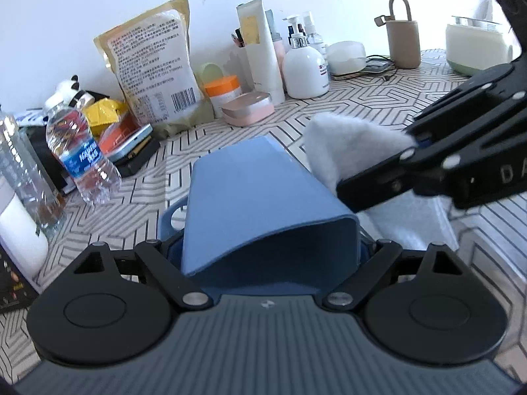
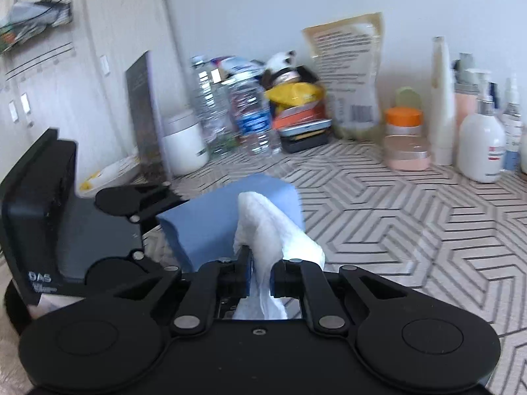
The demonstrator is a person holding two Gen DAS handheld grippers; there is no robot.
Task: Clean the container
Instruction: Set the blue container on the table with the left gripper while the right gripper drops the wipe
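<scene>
Patterned table [image 1: 362,98] lies under the left view, where the left gripper [image 1: 270,256] clamps the blue container [image 1: 263,197] tipped on its side, cloth [image 1: 352,144] at its flank; right view: right gripper [image 2: 262,276] pinches the cloth against it, wiping underway; next, sweep across the wall

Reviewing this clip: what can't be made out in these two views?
- Left wrist view: blue container hides the left gripper fingertips and its own inside.
- Right wrist view: white cloth covers the container face behind; contact unclear.
- Right wrist view: motion blur makes the bottle labels unreadable.
</scene>
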